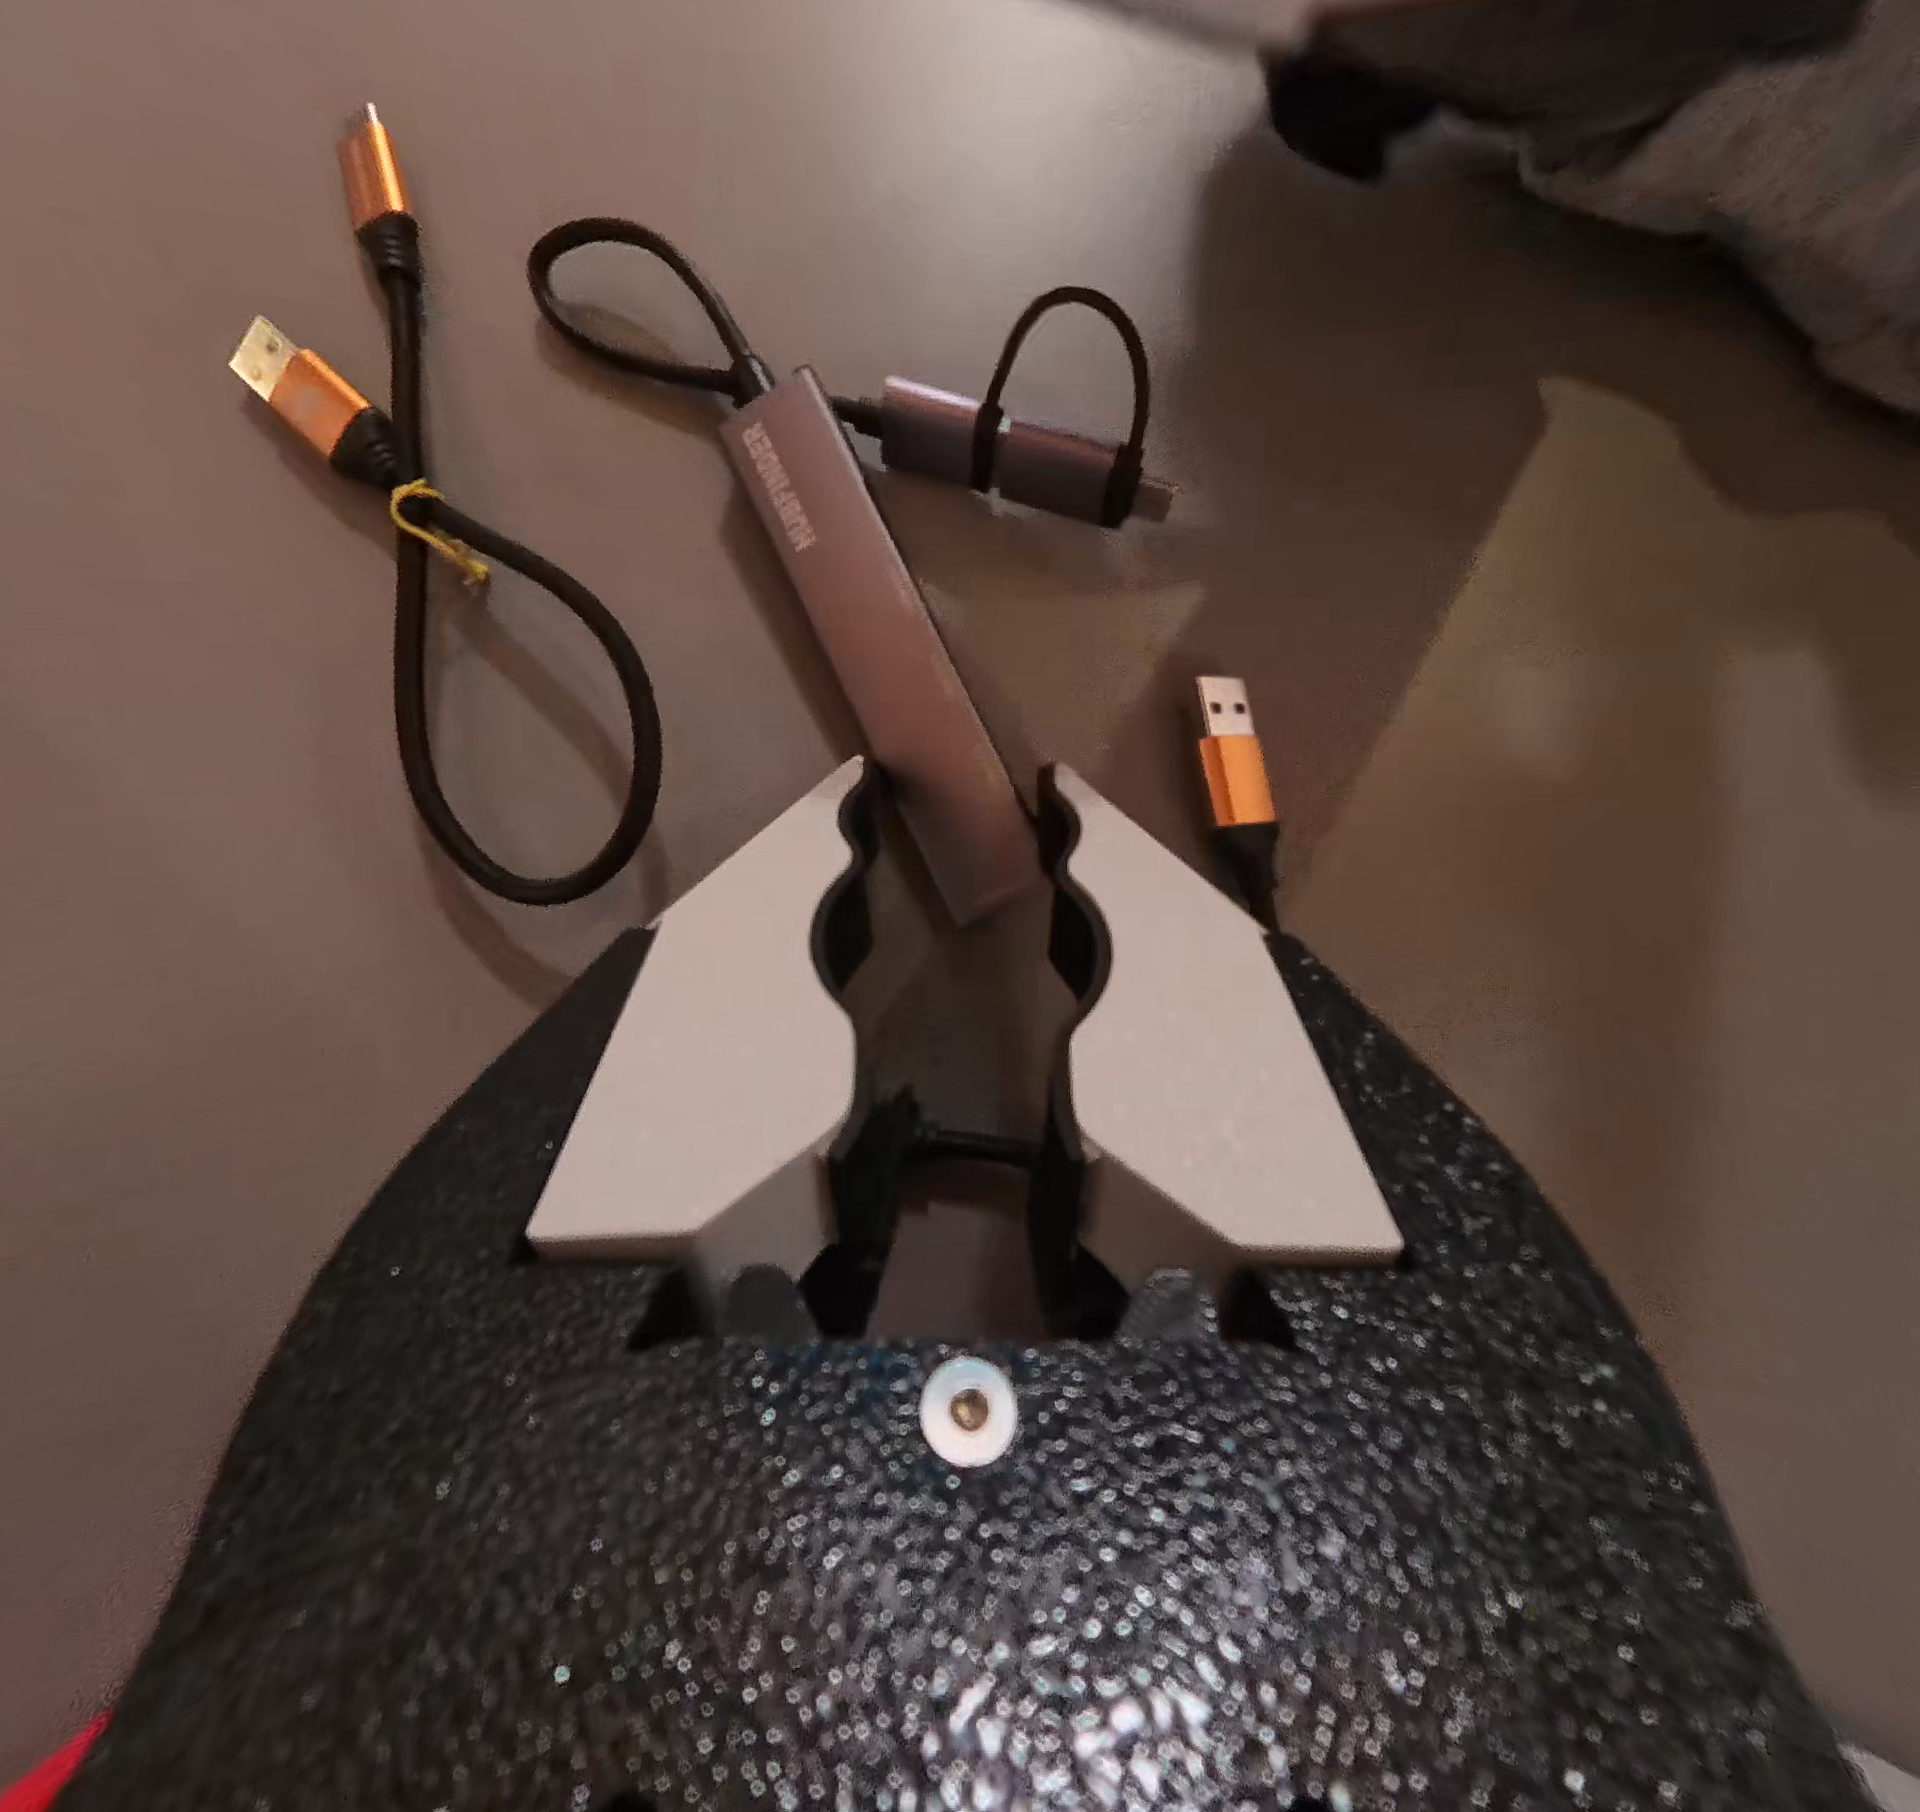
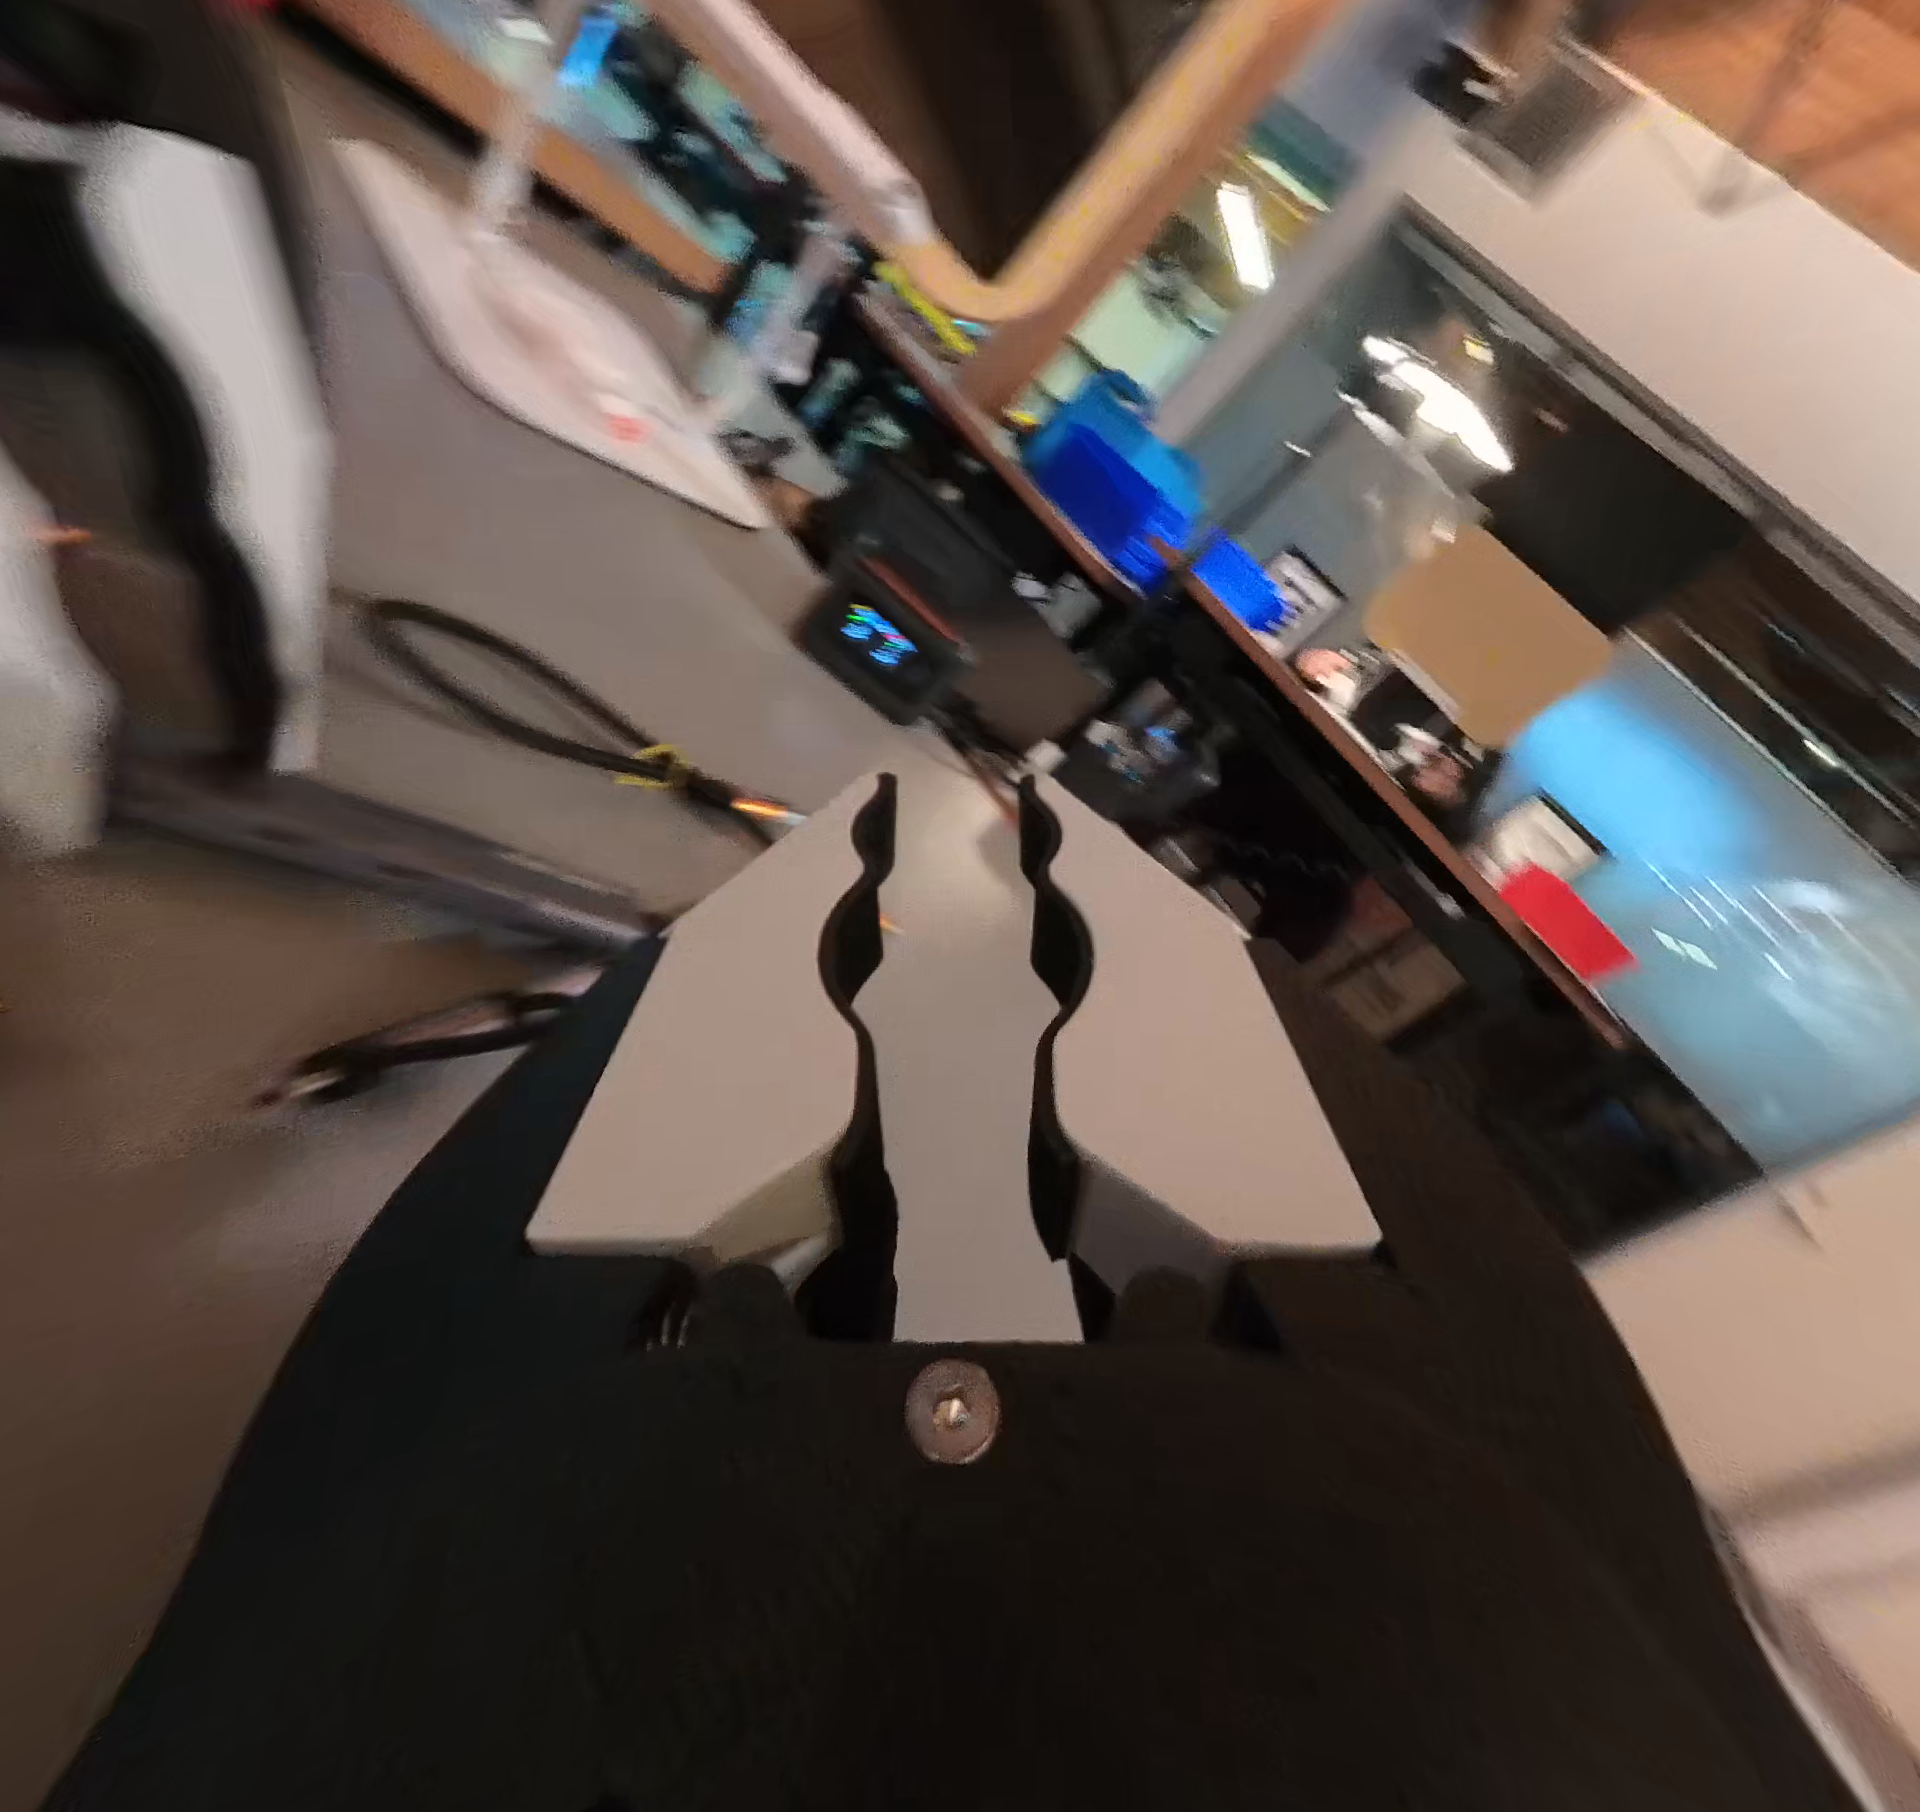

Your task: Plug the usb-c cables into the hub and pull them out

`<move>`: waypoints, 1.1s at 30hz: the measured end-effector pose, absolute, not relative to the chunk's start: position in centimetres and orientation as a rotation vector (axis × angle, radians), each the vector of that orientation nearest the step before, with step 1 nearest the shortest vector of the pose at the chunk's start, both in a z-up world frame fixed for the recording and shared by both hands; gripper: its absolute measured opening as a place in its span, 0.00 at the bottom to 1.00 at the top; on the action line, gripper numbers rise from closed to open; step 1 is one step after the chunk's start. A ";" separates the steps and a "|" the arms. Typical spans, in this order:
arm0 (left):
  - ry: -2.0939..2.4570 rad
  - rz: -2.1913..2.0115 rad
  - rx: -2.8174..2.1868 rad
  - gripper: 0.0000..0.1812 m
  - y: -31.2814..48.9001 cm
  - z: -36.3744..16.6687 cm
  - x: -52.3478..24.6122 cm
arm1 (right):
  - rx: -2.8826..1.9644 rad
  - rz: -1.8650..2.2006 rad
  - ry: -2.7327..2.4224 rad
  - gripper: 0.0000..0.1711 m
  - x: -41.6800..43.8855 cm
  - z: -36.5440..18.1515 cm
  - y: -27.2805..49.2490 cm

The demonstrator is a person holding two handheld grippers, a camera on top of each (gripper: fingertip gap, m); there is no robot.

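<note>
In the left wrist view a slim grey hub (image 1: 842, 557) lies slanted on the beige table (image 1: 156, 827). Its own black lead loops (image 1: 623, 308) round to a grey plug with an adapter (image 1: 1023, 453). My left gripper (image 1: 954, 768) is shut on the hub's near end, a finger against each side. A black cable (image 1: 582, 640) with a yellow tie lies to the left, with an orange USB-C plug (image 1: 374, 178) and an orange USB-A plug (image 1: 301, 391). Another orange USB-A plug (image 1: 1234, 775) lies to the right. My right gripper (image 2: 954, 783) is open a little and empty, above the table.
A dark blurred object (image 1: 1558, 48) and grey fabric (image 1: 1766, 204) stand at the table's far right. The right wrist view is heavily blurred. It shows the tied cable (image 2: 655, 770), a small lit screen (image 2: 883, 640), blue bins (image 2: 1112, 474) and desks beyond. There is about 15 cm between the tips of the two grippers. My right gripper's tips are some 12 cm from the orange USB-C plug (image 1: 374, 178).
</note>
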State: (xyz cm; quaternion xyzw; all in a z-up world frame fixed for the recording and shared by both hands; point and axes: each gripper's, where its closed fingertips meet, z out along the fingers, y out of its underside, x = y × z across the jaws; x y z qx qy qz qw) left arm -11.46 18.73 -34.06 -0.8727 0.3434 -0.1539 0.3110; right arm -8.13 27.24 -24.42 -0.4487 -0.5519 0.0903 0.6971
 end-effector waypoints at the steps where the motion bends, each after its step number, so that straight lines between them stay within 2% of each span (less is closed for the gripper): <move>1: 0.890 -0.425 -2.305 0.15 18.8 -34.0 -11.5 | -0.954 0.218 -1.338 0.14 -8.9 -25.0 25.5; 8: 0.772 -0.650 -2.327 0.12 18.4 -33.6 -11.1 | -0.798 0.023 -1.944 0.24 -9.8 -31.7 19.7; 17: 0.745 -0.750 -2.325 0.13 18.0 -33.3 -10.9 | -0.692 -0.228 -1.929 0.12 -11.0 -32.3 20.6; 22: 0.780 -0.768 -2.316 0.13 17.7 -33.3 -10.6 | -0.601 -0.292 -1.922 0.16 -11.5 -32.0 20.2; 24: 0.797 -0.790 -2.302 0.13 17.6 -33.2 -10.2 | -0.564 -0.306 -1.930 0.13 -11.7 -32.3 19.8; 25: 0.801 -0.787 -2.303 0.13 17.6 -33.2 -10.2 | -0.557 -0.315 -1.937 0.07 -11.7 -32.4 19.8; 27: 0.809 -0.767 -2.281 0.14 17.9 -33.1 -10.1 | -0.599 -0.322 -1.959 0.06 -11.5 -32.7 20.2; 29: 0.837 -0.761 -2.189 0.19 18.2 -31.9 -9.5 | -0.663 -0.306 -1.942 0.05 -11.2 -32.2 20.8; 31: 0.932 -0.711 -2.089 0.33 18.0 -31.0 -9.0 | -0.750 -0.237 -1.901 0.05 -10.6 -31.3 21.5; 33: 1.059 -0.520 -2.007 0.37 18.3 -31.0 -8.9 | -0.813 -0.159 -1.867 0.05 -10.0 -30.5 21.9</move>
